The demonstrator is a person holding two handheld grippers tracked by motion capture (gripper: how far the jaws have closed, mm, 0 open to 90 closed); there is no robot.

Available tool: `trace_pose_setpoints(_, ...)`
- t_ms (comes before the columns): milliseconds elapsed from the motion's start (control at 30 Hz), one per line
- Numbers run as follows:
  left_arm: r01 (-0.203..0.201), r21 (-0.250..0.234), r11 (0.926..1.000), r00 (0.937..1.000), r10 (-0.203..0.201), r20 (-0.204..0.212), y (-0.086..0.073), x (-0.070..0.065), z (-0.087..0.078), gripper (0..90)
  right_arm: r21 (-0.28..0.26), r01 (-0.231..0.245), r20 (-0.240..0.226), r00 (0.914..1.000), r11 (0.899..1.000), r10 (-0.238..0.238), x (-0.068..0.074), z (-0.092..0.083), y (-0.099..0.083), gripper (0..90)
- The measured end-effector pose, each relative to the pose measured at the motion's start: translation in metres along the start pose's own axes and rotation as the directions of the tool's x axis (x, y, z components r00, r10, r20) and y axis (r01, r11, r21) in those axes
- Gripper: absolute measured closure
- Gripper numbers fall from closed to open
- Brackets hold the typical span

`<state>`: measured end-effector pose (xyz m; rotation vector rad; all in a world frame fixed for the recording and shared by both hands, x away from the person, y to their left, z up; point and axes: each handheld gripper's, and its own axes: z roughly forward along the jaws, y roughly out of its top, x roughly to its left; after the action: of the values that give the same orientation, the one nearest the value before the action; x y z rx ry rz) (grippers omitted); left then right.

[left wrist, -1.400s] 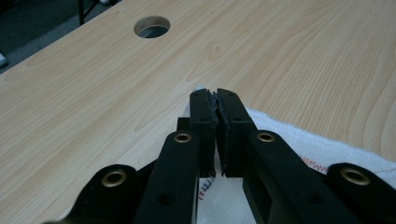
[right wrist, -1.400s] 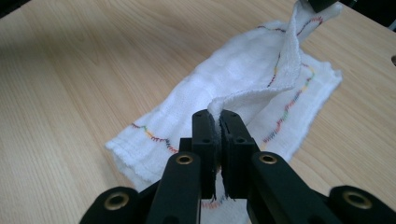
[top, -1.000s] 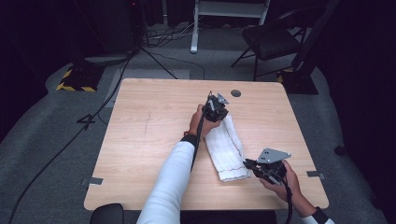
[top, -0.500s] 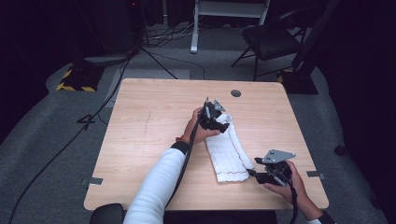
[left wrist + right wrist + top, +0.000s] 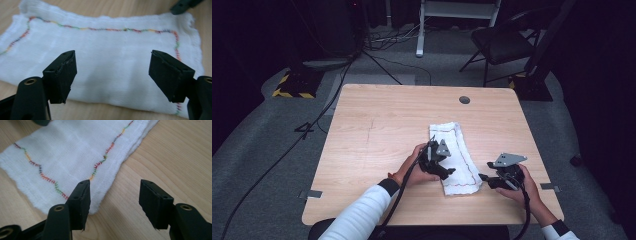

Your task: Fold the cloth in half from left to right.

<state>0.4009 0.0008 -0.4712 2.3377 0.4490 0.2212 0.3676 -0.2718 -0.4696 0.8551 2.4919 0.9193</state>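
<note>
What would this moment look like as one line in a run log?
folded white cloth: flat on table | left gripper: open, just released | right gripper: open at cloth corner

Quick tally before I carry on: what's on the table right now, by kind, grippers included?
White cloth with coloured stitching, folded into a strip: 1
Grippers, both with jaws apart and off the cloth: 2, the left gripper and the right gripper
Round dark grommet in the table: 1
Total: 4

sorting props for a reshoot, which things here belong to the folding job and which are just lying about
In the job: folded white cloth, left gripper, right gripper, both open.

Lying about: black chair, floor cables, white stand.
</note>
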Motion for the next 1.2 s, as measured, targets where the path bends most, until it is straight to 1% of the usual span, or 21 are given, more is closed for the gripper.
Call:
trace_pose_setpoints(67,-0.021,0.008,0.9997,0.9996,0.021,0.020,-0.002,-0.007,0.001,22.7,0.016,0.004,-0.009,1.0000,1.000,-0.004,-0.002,0.003,-0.001,42.9)
trace_pose_setpoints(100,-0.031,0.017,0.9994,0.9992,0.031,0.024,-0.003,-0.010,0.002,22.7,0.016,0.000,-0.017,0.9999,1.000,0.000,-0.002,0.004,-0.002,42.9)
trace_pose_setpoints(133,-0.034,0.016,0.9993,0.9991,0.034,0.025,-0.004,-0.012,0.003,22.7,0.025,-0.001,-0.021,0.9998,1.000,0.001,-0.002,0.005,-0.003,42.8)
trace_pose_setpoints(167,-0.042,0.027,0.9987,0.9987,0.041,0.031,-0.005,-0.013,0.004,22.7,0.034,0.011,-0.021,0.9997,0.999,-0.010,-0.002,0.006,-0.003,42.7)
trace_pose_setpoints(300,-0.048,0.055,0.9973,0.9983,0.046,0.036,-0.010,-0.017,0.009,22.7,0.053,0.029,-0.039,0.9989,0.998,-0.027,0.001,0.010,-0.005,42.5)
trace_pose_setpoints(367,-0.053,0.067,0.9964,0.9982,0.051,0.032,-0.013,-0.018,0.011,22.5,0.059,0.039,-0.050,0.9981,0.997,-0.036,0.003,0.012,-0.006,43.0)
trace_pose_setpoints(433,-0.053,0.062,0.9967,0.9981,0.051,0.034,-0.014,-0.018,0.011,22.5,0.058,0.042,-0.051,0.9979,0.997,-0.039,0.004,0.012,-0.007,43.3)
trace_pose_setpoints(467,-0.046,0.062,0.9970,0.9984,0.044,0.036,-0.015,-0.018,0.010,22.6,0.058,0.039,-0.057,0.9977,0.998,-0.036,0.004,0.012,-0.007,43.5)
trace_pose_setpoints(567,-0.043,0.054,0.9976,0.9984,0.041,0.039,-0.020,-0.018,0.010,22.7,0.053,0.031,-0.070,0.9972,0.998,-0.027,0.004,0.012,-0.008,44.2)
trace_pose_setpoints(600,-0.041,0.047,0.9980,0.9983,0.039,0.044,-0.022,-0.017,0.009,22.8,0.053,0.028,-0.077,0.9968,0.998,-0.024,0.005,0.012,-0.008,44.5)
trace_pose_setpoints(667,-0.029,0.035,0.9990,0.9973,0.026,0.068,-0.028,-0.014,0.006,22.9,0.051,0.019,-0.099,0.9950,0.999,-0.014,0.006,0.013,-0.008,44.3)
trace_pose_setpoints(700,-0.025,0.033,0.9992,0.9969,0.023,0.076,-0.030,-0.013,0.004,22.9,0.048,0.021,-0.106,0.9942,0.999,-0.016,0.008,0.013,-0.008,44.1)
trace_pose_setpoints(800,-0.032,0.035,0.9989,0.9972,0.029,0.068,-0.035,-0.015,-0.001,23.0,0.043,0.036,-0.123,0.9919,0.998,-0.030,0.014,0.015,-0.006,43.2)
trace_pose_setpoints(967,-0.030,0.038,0.9988,0.9977,0.028,0.062,-0.044,-0.018,-0.010,23.1,0.036,0.050,-0.126,0.9910,0.998,-0.045,0.026,0.016,-0.004,41.9)
trace_pose_setpoints(1200,-0.009,0.030,0.9995,0.9989,0.008,0.046,-0.055,-0.025,-0.020,23.2,0.032,0.073,-0.128,0.9894,0.997,-0.069,0.038,0.018,0.000,40.4)
